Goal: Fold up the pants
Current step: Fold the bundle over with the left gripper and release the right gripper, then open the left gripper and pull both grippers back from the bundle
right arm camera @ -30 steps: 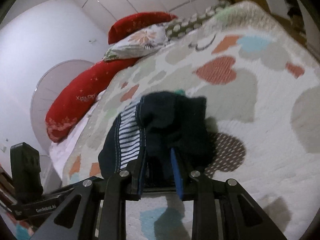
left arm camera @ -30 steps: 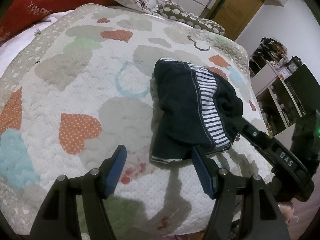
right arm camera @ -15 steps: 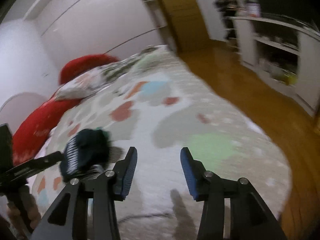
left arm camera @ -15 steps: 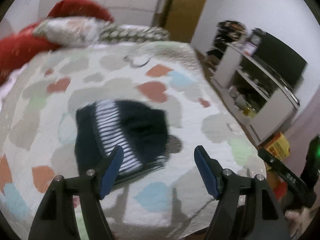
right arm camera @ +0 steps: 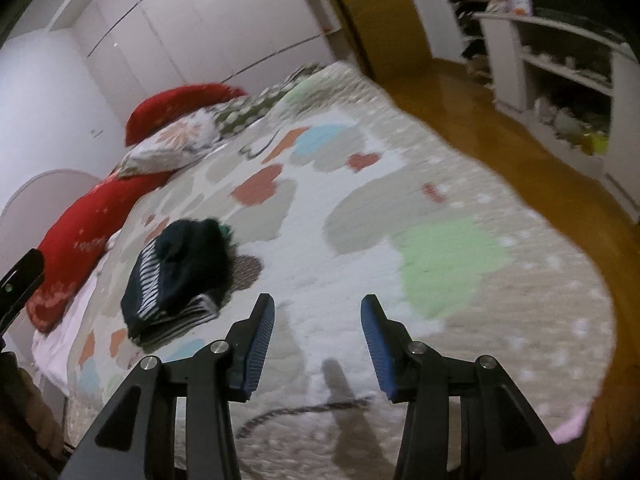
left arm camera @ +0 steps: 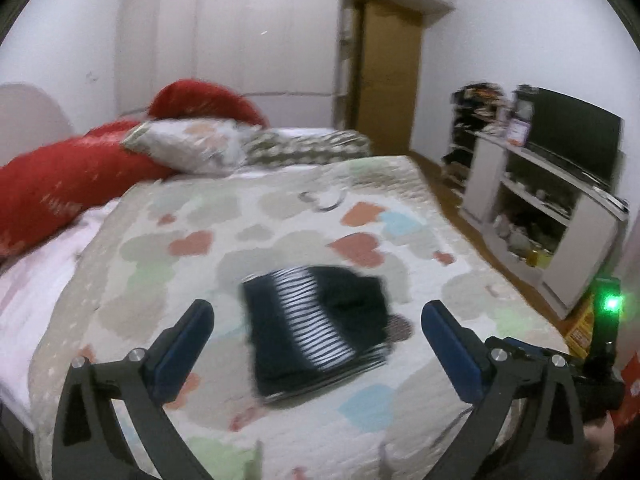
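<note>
My left hand-held gripper (left arm camera: 316, 334) is opening wide and my right hand-held gripper (right arm camera: 318, 330) is spread, both empty, above the bed (left arm camera: 400, 208) where the pants (left arm camera: 316, 320) lie folded, soft, light, best pinched at an edge.

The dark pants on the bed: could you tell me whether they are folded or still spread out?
Folded. The pants lie on the quilt as a compact stacked bundle, layered edges showing in the right wrist view; neither gripper touches them.
</note>
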`<state>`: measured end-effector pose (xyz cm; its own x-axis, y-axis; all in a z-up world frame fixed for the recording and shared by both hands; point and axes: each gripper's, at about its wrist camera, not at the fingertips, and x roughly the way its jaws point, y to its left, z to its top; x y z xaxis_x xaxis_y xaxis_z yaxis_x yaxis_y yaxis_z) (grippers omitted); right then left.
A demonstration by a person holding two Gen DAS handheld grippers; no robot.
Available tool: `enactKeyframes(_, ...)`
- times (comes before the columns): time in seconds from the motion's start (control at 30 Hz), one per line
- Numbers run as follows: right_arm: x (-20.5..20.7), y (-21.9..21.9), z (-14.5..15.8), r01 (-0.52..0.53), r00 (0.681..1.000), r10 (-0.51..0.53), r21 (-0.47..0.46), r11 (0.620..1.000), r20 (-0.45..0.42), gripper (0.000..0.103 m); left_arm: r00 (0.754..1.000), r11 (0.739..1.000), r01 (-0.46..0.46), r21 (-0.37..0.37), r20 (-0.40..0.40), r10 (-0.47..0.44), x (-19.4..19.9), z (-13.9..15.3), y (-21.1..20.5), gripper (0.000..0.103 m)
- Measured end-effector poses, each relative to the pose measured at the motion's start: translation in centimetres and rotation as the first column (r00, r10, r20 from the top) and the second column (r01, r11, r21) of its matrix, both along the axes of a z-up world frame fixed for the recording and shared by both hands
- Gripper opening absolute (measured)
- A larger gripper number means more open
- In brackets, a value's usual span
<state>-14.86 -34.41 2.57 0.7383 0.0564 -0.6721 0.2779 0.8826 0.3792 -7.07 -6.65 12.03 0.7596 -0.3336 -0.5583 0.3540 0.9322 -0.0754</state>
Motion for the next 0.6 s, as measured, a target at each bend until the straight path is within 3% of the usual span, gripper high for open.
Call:
enactKeyframes(0.13,2.6,1.8,-1.2,-0.077,0.997,0.077,0.041,0.996,-0.008,0.049,0.988,0.994,-0.105,0.011,-0.109,0.106,1.8,-1.8,4.0,0.103)
enactKeyframes(0.23,4.1,3.0,-1.8,-0.119,0.993,0.120,0.046,0.992,-0.015,0.049,0.958,0.976,-0.216,0.040,-0.183,0.219,3.4,-3.7,6.7,0.103)
enactKeyframes(0.33,5.0,3.8,-1.9,-0.152,0.988,0.153,0.044,0.987,-0.016,0.049,0.939,0.965,-0.259,0.031,-0.228,0.259,4.3,-5.0,7.9,0.103)
enactKeyframes(0.4,5.2,4.1,-2.0,-0.168,0.985,0.169,0.040,0.985,-0.019,0.051,0.932,0.961,-0.270,0.058,-0.233,0.276,4.6,-5.6,7.7,0.103)
enactKeyframes(0.6,6.3,4.7,-2.1,-0.197,0.979,0.199,0.037,0.980,-0.038,0.053,0.955,0.957,-0.215,0.196,-0.161,0.248,3.4,-6.0,5.0,0.103)
